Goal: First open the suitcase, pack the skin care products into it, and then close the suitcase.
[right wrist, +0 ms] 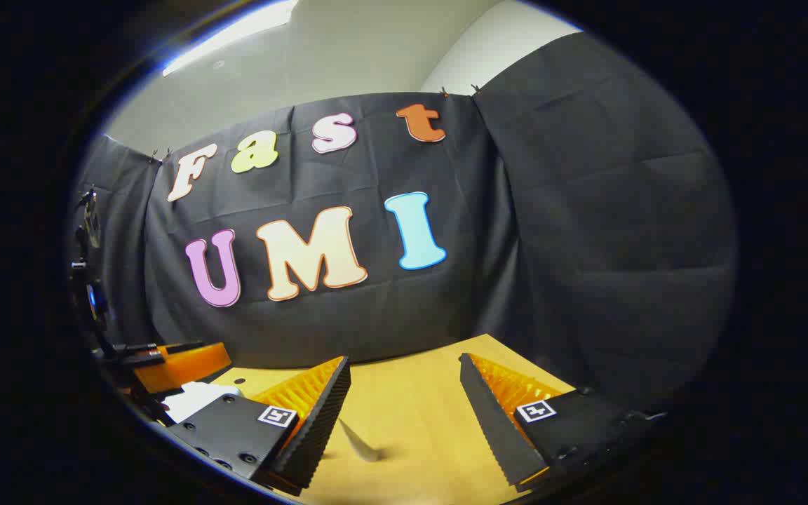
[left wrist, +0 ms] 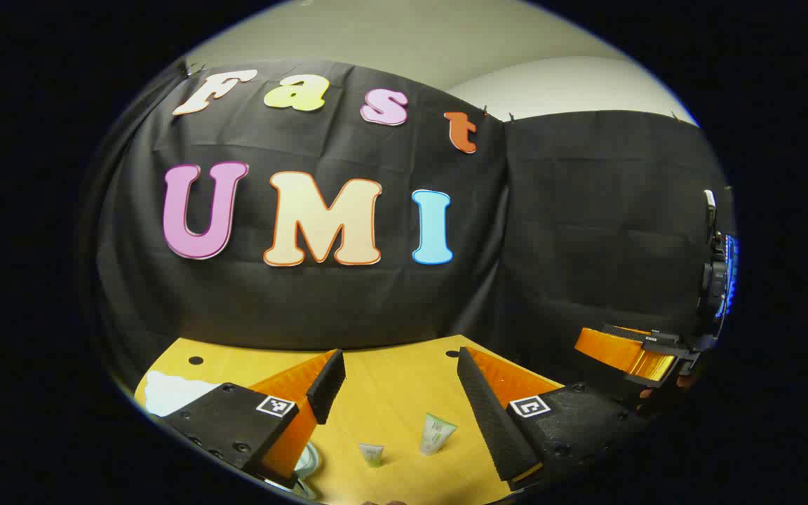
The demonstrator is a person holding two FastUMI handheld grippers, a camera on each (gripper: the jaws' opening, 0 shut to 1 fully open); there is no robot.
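Judging by how things lie, the task looks barely begun: the skin care products stand loose on the bench (left wrist: 404, 393), neither tool holds anything, and I can point to no suitcase, so whether it is open I cannot tell. Opening, packing and closing all seem left to do.

In the left gripper view, reading left to right: a white patch (left wrist: 169, 391) lies on the bench beyond the left tool's (left wrist: 400, 379) left finger, too unclear to name. A pale, curved edge of something (left wrist: 308, 463) peeks out just under that finger; I cannot tell what it is. Between the fingers and low, nearer the camera than the tips, stands a small tube (left wrist: 372, 454), and just to its right a larger tube (left wrist: 437, 433), closer to the right finger but apart from it. The left tool gapes wide and grips nothing. Far to the right, past its right finger, the other tool (left wrist: 628, 351) hangs above the bench edge.

In the right gripper view, the other tool (right wrist: 179, 365) sits far left, with the white patch (right wrist: 193, 400) just below it. The right tool (right wrist: 404, 379) is likewise spread wide and empty; a thin pale tube-like thing (right wrist: 358, 442), blurred, stands on the bench (right wrist: 432, 435) between its fingers, nearer the left one and touching neither.
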